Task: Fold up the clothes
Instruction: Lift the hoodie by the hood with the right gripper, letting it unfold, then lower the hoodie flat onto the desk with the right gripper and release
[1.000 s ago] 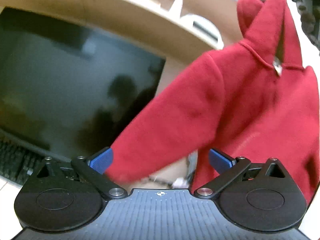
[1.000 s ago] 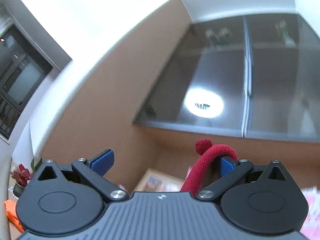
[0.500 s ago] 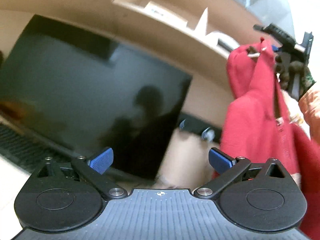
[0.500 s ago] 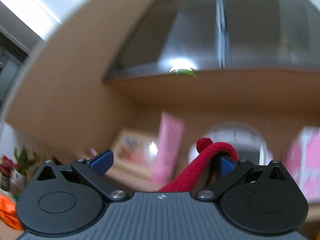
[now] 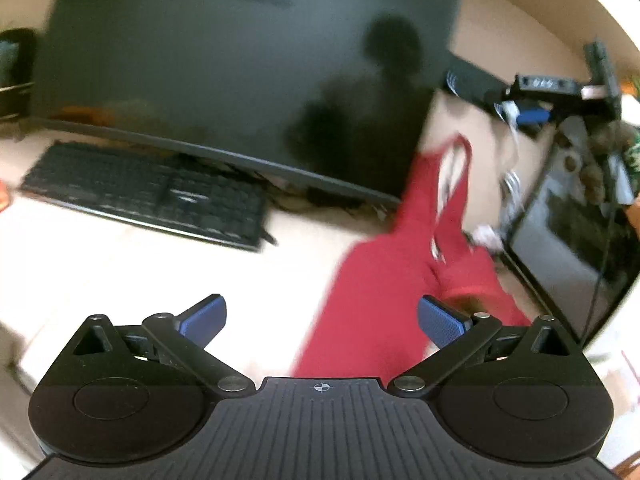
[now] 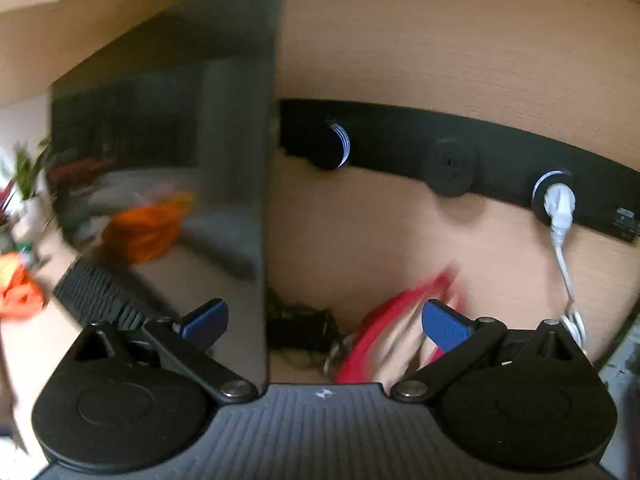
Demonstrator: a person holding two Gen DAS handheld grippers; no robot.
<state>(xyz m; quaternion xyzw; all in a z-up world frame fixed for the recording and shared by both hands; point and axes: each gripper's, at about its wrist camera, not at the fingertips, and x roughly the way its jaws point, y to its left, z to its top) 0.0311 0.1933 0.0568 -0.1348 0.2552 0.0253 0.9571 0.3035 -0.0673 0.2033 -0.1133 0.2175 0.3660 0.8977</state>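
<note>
Both jaws released; I should spread the red hoodie flat on the desk before folding

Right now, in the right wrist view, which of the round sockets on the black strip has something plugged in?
The rightmost socket on the black strip: a white plug sits in it, its cable hanging down. The other two round sockets show no plug.
</note>
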